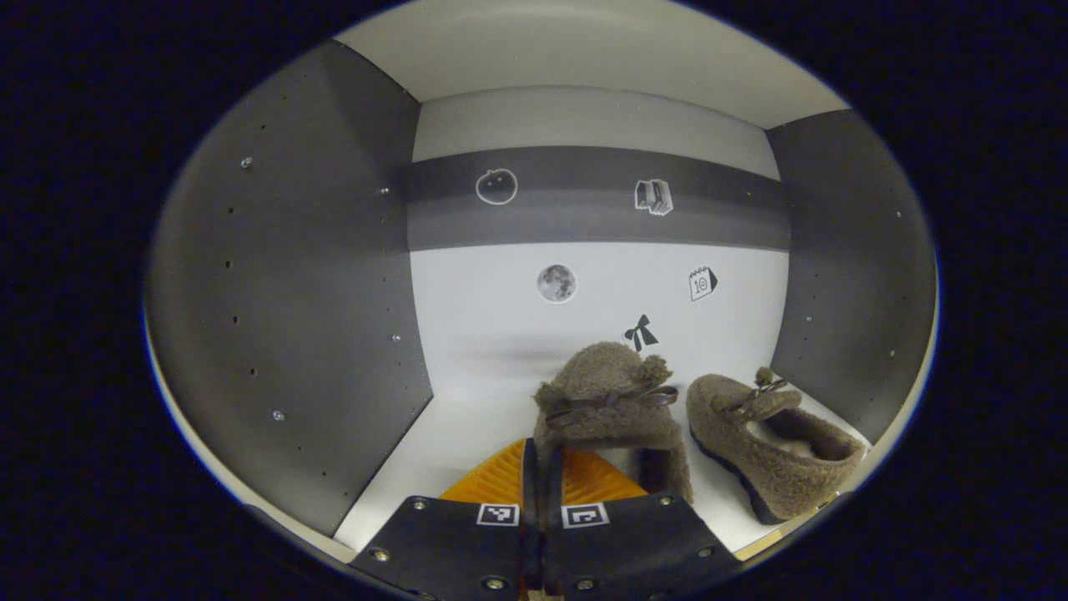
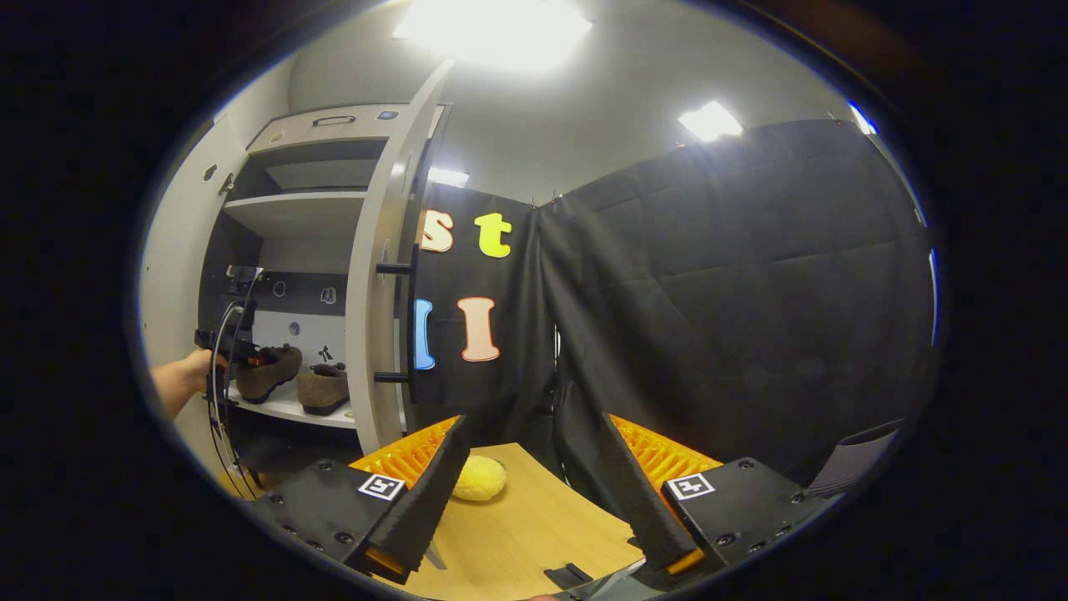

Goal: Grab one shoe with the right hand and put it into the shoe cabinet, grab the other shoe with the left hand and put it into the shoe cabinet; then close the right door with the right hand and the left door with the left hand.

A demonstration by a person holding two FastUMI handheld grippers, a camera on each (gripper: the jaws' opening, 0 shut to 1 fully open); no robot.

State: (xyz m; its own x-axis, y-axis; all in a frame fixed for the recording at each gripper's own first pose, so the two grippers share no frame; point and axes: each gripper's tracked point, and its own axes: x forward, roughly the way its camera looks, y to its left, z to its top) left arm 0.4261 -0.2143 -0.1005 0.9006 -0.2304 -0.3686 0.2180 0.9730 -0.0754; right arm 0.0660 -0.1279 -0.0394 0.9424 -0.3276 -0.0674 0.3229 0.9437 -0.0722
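Fingers of the left gripper are pressed together on the heel edge of a fuzzy brown shoe, pinching it inside the shoe cabinet — the shoe hangs or rests just above the white shelf floor, and I cannot tell whether its sole touches. A second shoe of the same kind sits just beside it to the right on that shelf, near the cabinet's side wall, toe pointing inward. Small stickers dot the back panel behind both shoes.

Fingers of the right gripper are spread wide apart with nothing between them, held over a wooden desk. A yellow plush object lies on the desk close to one finger. Farther off, the right gripper view shows the cabinet's right door standing open, both shoes on the shelf, and a hand holding the left gripper at the nearer shoe.
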